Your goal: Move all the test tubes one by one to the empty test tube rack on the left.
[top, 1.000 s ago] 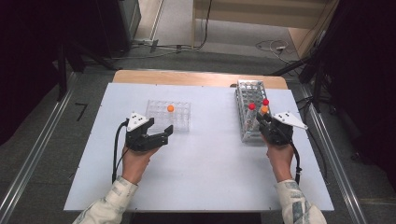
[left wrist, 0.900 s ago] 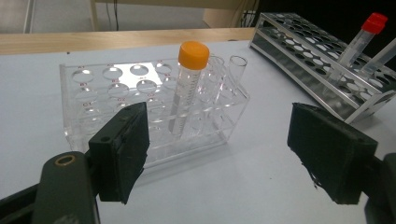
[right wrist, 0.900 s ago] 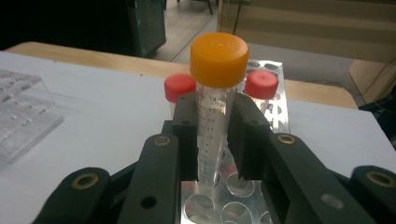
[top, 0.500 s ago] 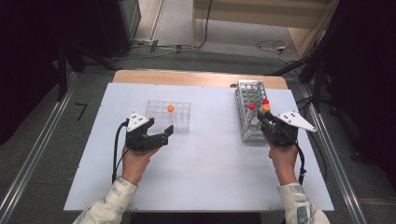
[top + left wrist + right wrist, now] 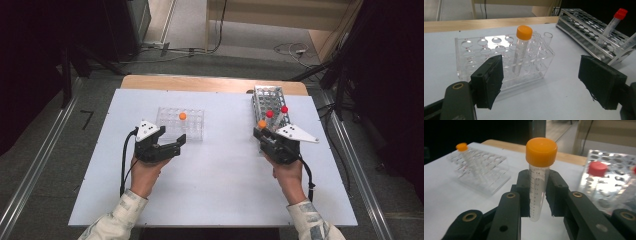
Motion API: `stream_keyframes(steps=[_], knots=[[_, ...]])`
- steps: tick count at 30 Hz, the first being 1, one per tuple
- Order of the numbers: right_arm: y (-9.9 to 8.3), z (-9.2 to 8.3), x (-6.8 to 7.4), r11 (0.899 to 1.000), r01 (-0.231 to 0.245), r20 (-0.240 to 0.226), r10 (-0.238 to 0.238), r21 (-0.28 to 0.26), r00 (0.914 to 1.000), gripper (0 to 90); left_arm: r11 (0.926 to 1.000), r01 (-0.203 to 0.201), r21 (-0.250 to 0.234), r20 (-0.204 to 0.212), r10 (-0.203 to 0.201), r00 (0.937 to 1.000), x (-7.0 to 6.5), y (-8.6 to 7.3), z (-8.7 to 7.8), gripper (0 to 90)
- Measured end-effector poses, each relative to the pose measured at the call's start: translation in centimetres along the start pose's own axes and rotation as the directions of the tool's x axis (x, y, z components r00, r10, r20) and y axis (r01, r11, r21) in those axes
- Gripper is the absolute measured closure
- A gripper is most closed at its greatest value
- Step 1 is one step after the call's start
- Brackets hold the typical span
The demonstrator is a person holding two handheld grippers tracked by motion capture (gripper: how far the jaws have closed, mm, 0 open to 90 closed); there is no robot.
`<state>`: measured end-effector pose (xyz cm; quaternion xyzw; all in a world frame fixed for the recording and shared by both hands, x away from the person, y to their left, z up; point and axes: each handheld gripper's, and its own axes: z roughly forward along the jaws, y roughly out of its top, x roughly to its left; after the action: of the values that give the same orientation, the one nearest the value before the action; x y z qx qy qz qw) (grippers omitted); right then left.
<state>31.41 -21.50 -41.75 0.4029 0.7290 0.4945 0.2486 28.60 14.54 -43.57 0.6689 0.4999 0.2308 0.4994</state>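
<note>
White table (image 5: pixel 215 185), two racks (image 5: pixel 181 123)

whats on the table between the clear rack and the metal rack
Nothing: in the high view, only bare white table lies between the clear rack and the metal rack.

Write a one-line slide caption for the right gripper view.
Right gripper clamps an orange-capped tube upright between its black jaws, with the clear rack at left and the metal rack at right.
</note>
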Motion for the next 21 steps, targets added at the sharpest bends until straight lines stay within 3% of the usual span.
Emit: stream_keyframes(steps=[7, 21], knots=[[-1.1, 1.5, 2.8, 0.997, 0.048, -0.077, -0.044, 0.056, 0.9961, 71.1, 0.9999, -0.006, -0.015, 0.013, 0.007, 0.9999, -0.7, 0.2, -0.3, 20.7], [-1.4, 3.6, 7.0, 0.989, 0.119, -0.169, -0.103, 0.089, 0.9803, 71.1, 0.9995, -0.030, -0.013, 0.067, 0.030, 0.9973, -2.3, 0.2, -0.4, 21.1]])
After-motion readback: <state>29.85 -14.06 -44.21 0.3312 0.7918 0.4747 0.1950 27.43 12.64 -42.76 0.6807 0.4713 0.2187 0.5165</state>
